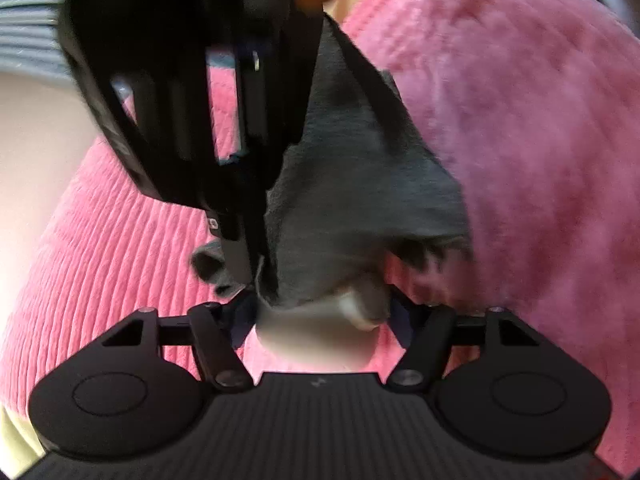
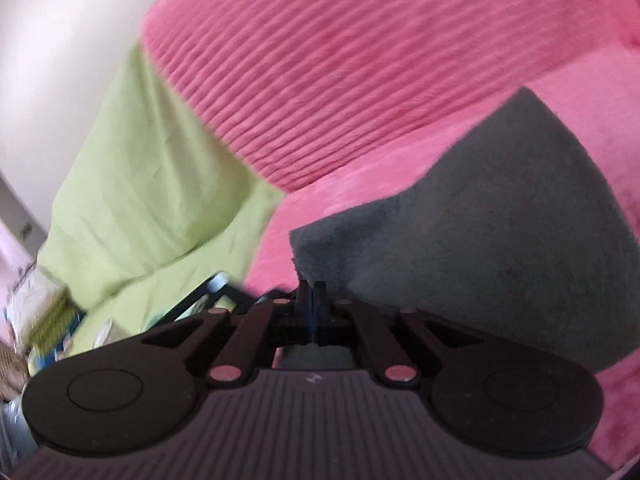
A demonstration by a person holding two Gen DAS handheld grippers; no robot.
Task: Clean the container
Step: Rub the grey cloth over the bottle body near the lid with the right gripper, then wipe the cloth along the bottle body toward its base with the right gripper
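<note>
In the left wrist view a pale, blurred container [image 1: 316, 340] sits between the fingers of my left gripper [image 1: 320, 314], which is closed around it. A grey cloth [image 1: 360, 200] hangs down onto the container's top and hides its far side. My right gripper [image 1: 245, 276] reaches in from the upper left and pinches the cloth's edge just above the container. In the right wrist view the right gripper [image 2: 313, 290] has its fingers pressed together on the grey cloth [image 2: 500, 240], which spreads out to the right. The container does not show there.
A pink ribbed blanket [image 1: 104, 248] and a pink fleece cover [image 1: 540, 140] fill the background close behind. A green sheet [image 2: 140, 184] lies to the left, with a white wall [image 2: 52, 40] beyond it. Small clutter [image 2: 36, 316] sits at the lower left.
</note>
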